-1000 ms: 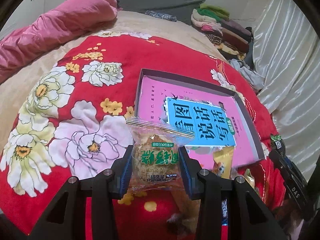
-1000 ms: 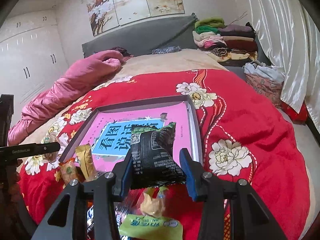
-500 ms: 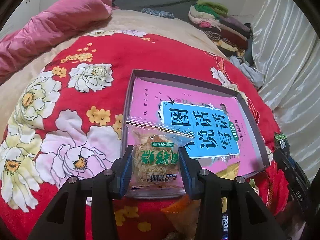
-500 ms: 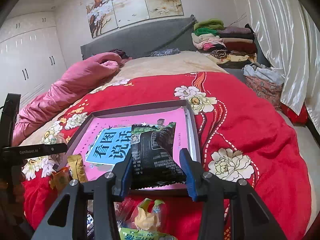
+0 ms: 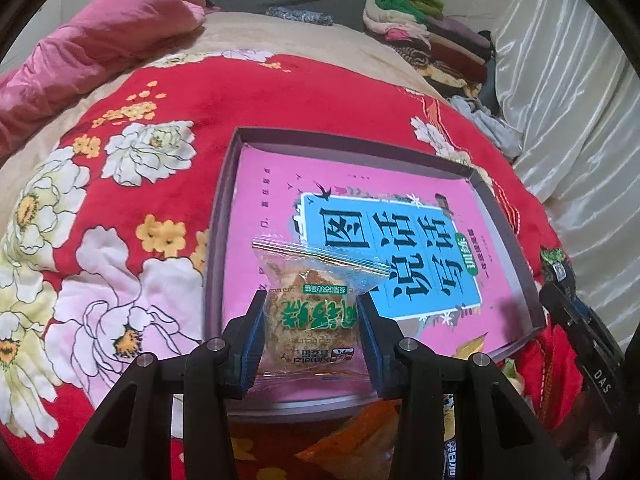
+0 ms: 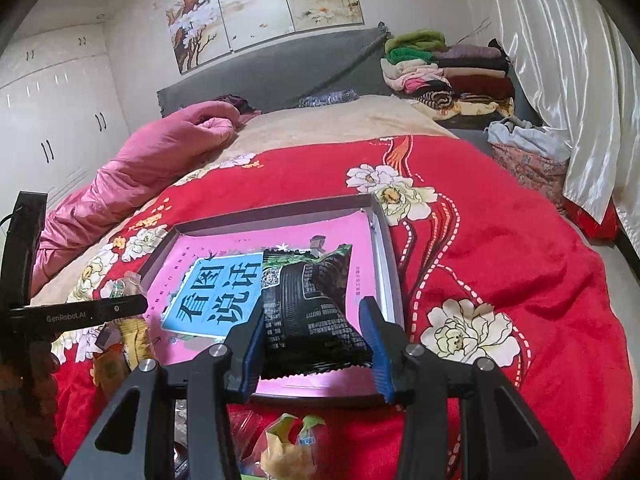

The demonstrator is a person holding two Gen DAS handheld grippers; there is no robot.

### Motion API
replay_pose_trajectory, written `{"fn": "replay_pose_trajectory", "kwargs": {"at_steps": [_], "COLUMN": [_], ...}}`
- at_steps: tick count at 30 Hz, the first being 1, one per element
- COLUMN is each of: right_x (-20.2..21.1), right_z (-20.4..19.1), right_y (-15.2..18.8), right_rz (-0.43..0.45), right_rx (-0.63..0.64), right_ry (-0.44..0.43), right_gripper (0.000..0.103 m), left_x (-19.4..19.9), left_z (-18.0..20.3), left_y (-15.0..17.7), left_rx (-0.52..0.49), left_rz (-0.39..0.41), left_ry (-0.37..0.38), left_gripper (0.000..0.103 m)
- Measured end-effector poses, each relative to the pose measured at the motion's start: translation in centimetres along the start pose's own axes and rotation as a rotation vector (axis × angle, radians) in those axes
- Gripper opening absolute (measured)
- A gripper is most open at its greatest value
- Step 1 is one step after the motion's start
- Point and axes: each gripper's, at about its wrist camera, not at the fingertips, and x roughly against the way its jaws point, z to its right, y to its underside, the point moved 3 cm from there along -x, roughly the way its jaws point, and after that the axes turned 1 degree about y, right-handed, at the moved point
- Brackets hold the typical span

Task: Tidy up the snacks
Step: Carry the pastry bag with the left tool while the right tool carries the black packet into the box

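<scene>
Reaching level over the shallow grey tray (image 5: 224, 216), left tongs (image 5: 310, 320) grasp a clear-wrapped golden pastry packet (image 5: 308, 312); right tongs (image 6: 316, 332), lower centre, grasp a black foil snack packet (image 6: 312, 312).

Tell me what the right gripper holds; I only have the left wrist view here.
Observer: The right gripper is shut on a black snack packet, held over the near right part of the tray.
Operator: Report what lies below that gripper.
Observer: A yellow-green wrapped snack lies on the red blanket, just short of the tray's near edge.
Operator: Say whether anything sits past the tray on its right side.
Observer: Only blanket with white flowers; beyond the bed's edge a floral bag holds pale cloth.
</scene>
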Motion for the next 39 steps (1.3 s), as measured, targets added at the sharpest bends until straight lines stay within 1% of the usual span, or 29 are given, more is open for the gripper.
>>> {"fn": "replay_pose_trajectory", "kwargs": {"at_steps": [7,10,20,29,39], "right_x": [-1.1,-1.8,-3.4,-3.3,-3.5], "right_z": [-0.2,-0.2,0.4,0.2,0.2], "right_y": [0.4,0.7,1.6,1.7,1.7], "right_rz": [-0.035,-0.058,-0.128,-0.127,-0.131], "right_rx": [0.011,0.01,0.001,0.02,0.016], "right_ry": [0.0,0.005,0.03,0.045,0.038], "right_gripper": [0.045,0.045,0.045,0.046,0.046], "left_x": [-0.7,-1.0,-1.5,-1.8,-1.8], "left_z": [0.5,0.4,0.1,-0.2,-0.3], "left_y": [0.5,0.7,1.0,1.1,1.1], "left_rx": [-0.023,-0.016,-0.014,-0.002,-0.007], "left_rz": [-0.024,-0.037,-0.063,-0.081,-0.085], "left_ry": [0.02,0.028,0.018,0.016,0.004], "left_gripper": [0.044,0.044,0.044,0.044,0.045]}}
